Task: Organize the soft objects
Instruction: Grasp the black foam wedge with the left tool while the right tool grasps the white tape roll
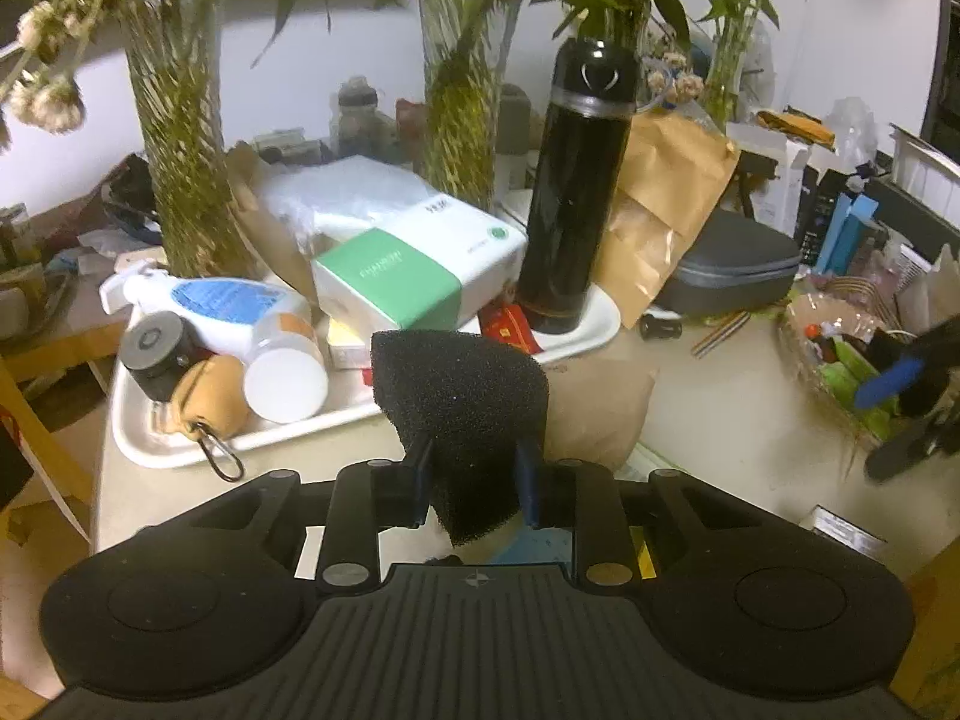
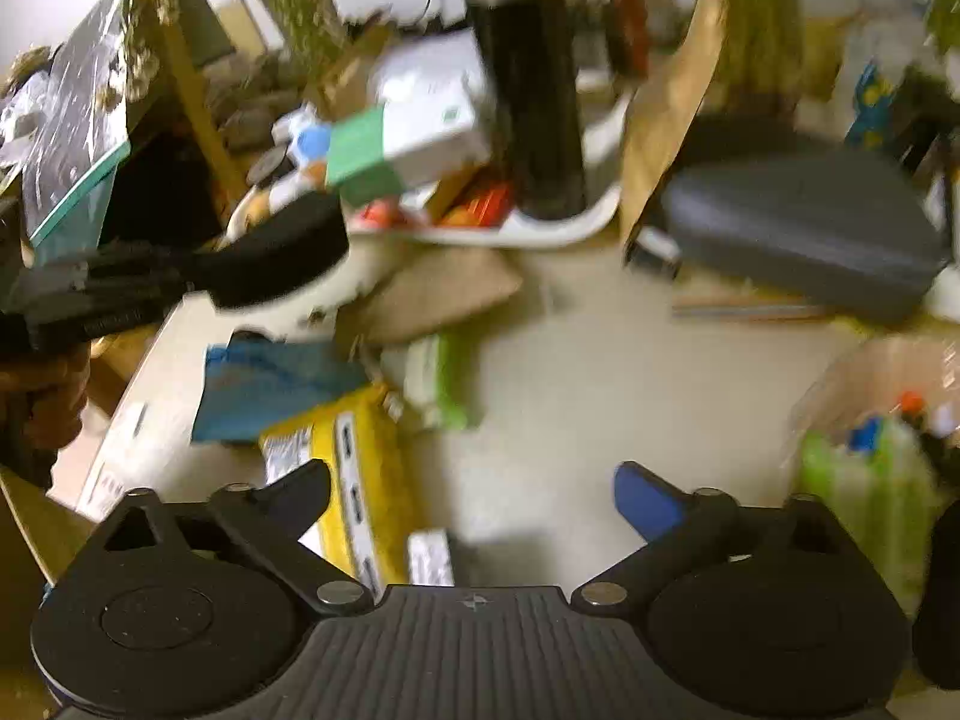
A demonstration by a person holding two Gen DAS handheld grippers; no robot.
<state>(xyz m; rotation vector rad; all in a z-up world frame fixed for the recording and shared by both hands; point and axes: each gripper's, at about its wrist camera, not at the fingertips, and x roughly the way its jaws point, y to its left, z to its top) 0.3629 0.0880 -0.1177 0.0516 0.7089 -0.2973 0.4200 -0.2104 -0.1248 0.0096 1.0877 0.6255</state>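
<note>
A black foam sponge (image 1: 462, 402) sits pinched between the fingers of my left gripper (image 1: 477, 480), held just above the table's near edge in front of the white tray (image 1: 180, 456). The right wrist view shows the same sponge (image 2: 282, 246) at the left, blurred. My right gripper (image 2: 474, 492) hangs open over bare tabletop with nothing between its fingers. Just left of it lie a yellow pack (image 2: 360, 480), a blue pack (image 2: 270, 378) and a green-and-white pack (image 2: 438, 378). A brown soft pouch (image 2: 444, 288) lies beyond them.
The tray holds a tall black flask (image 1: 576, 192), a green-and-white box (image 1: 396, 282), a white bottle (image 1: 240, 312) and a tan pouch (image 1: 210, 396). Glass vases with plants (image 1: 180, 150) stand behind. A grey zip case (image 2: 804, 228) and a basket of small items (image 2: 870, 450) are at the right.
</note>
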